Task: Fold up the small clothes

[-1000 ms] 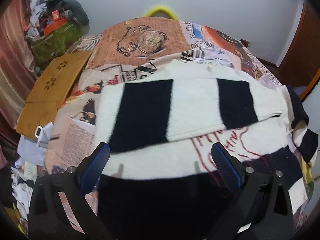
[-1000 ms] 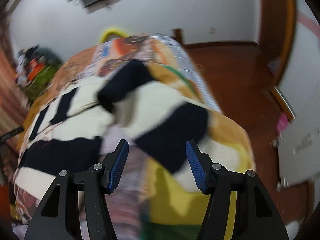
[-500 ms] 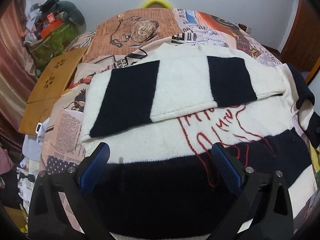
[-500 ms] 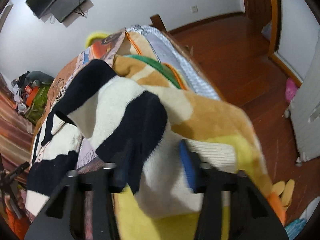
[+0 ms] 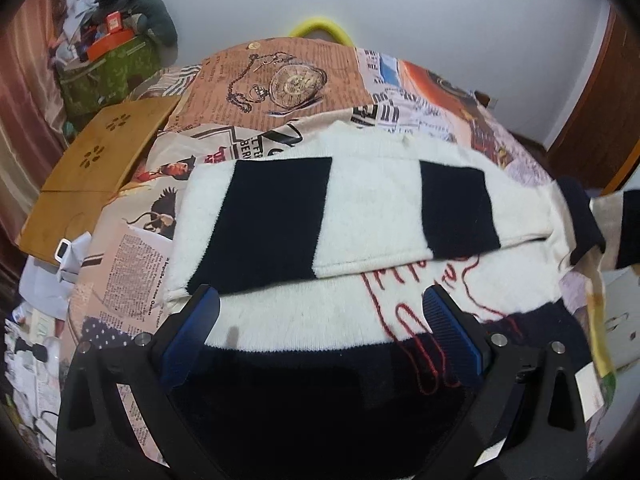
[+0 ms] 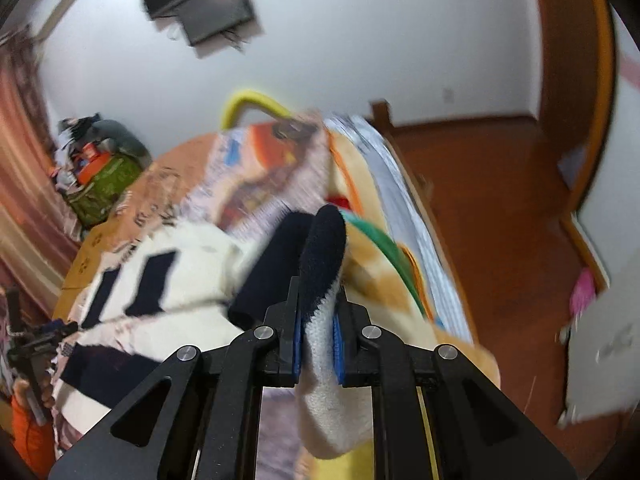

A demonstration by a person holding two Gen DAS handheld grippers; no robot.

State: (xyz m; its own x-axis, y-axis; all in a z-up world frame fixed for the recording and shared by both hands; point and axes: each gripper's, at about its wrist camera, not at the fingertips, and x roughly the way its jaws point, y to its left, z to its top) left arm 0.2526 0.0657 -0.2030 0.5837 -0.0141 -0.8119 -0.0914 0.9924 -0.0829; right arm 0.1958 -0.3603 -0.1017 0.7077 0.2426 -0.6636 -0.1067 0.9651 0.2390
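Left wrist view: striped black-and-cream sweater spread flat on a bed covered in newspaper-print cloth, one sleeve already folded across the chest, lying level over the red stitched lettering. Left gripper hovering low over the sweater's near half, fingers spread wide, nothing between them, not clearly touching the knit. Wooden tray beside the bed's left edge, clutter beyond it.

Right wrist view: right gripper closed narrow on the other sleeve, dark cuff sticking up past the blue pads, cream knit hanging below. Sleeve lifted clear of the bed's right side, above a yellow and orange blanket. Heavy motion blur across the frame.

By judgement, roughly at the midpoint: one sleeve laid in, second sleeve gripped but not yet carried across. Left to do, by the look of things: lay this sleeve over the first, release, then fold the body bottom to top into a compact bundle.
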